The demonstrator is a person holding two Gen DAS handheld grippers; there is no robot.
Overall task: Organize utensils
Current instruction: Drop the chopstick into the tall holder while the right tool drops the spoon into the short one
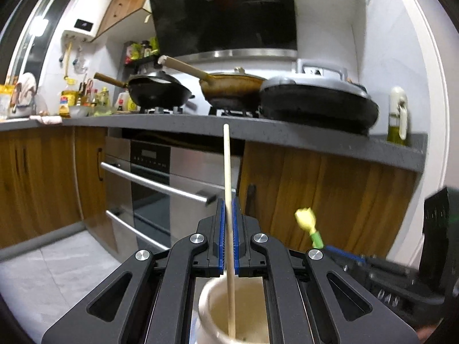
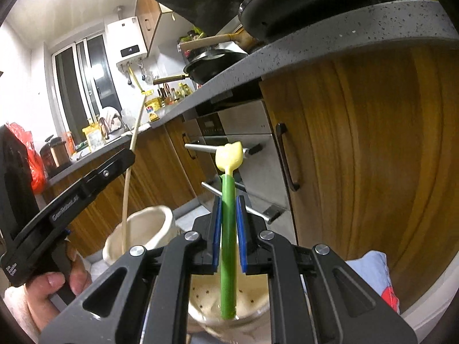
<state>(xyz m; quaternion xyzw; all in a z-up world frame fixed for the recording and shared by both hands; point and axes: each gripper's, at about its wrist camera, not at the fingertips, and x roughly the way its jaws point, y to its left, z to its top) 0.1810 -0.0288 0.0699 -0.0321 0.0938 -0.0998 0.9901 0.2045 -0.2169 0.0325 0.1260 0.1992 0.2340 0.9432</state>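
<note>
My left gripper (image 1: 228, 206) is shut on a thin wooden chopstick (image 1: 227, 166), whose lower end stands inside a cream ceramic utensil holder (image 1: 210, 301) below the jaws. The holder (image 2: 143, 229) and chopstick (image 2: 128, 177) also show in the right wrist view, with the left gripper body (image 2: 86, 189) beside them. My right gripper (image 2: 228, 203) is shut on a green-handled utensil with a yellow cat-shaped end (image 2: 228, 215), its lower end in a cream perforated holder (image 2: 252, 309). That utensil also shows in the left wrist view (image 1: 308, 223).
A grey stone countertop (image 1: 287, 132) with woks and a griddle runs overhead. A steel oven with bar handles (image 1: 155, 183) and wooden cabinet doors (image 2: 358, 143) stand ahead. A blue cloth (image 2: 375, 275) lies at lower right. The floor (image 1: 51, 272) is grey tile.
</note>
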